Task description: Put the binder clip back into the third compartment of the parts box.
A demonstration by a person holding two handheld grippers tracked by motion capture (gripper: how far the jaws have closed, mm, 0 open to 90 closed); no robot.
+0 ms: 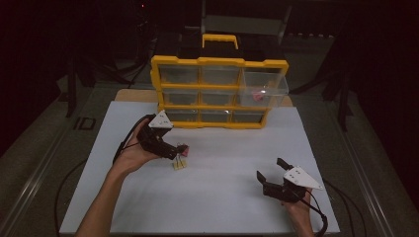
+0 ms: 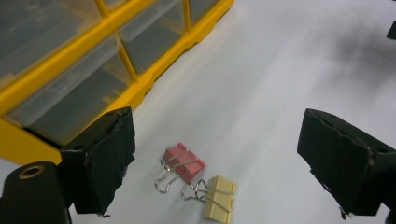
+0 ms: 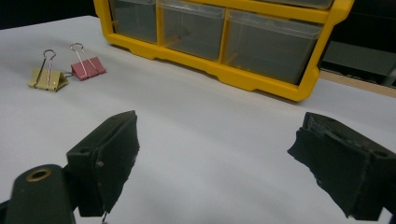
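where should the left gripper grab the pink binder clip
Grip the pink binder clip across its flat body, coming straight down with the open left gripper. It lies flat, wire handles folded out toward the yellow binder clip beside it, so the body offers the firmest hold.

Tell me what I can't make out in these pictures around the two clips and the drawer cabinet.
- High view: the pink clip is partly covered by the left gripper, so contact with it cannot be told.
- High view: the small pink thing in the pulled-out drawer is too small and glare-washed to identify.
- Left gripper view: the cabinet is cut off by the top and left edges.
- Right gripper view: the cabinet's upper rows are cut off by the top edge.
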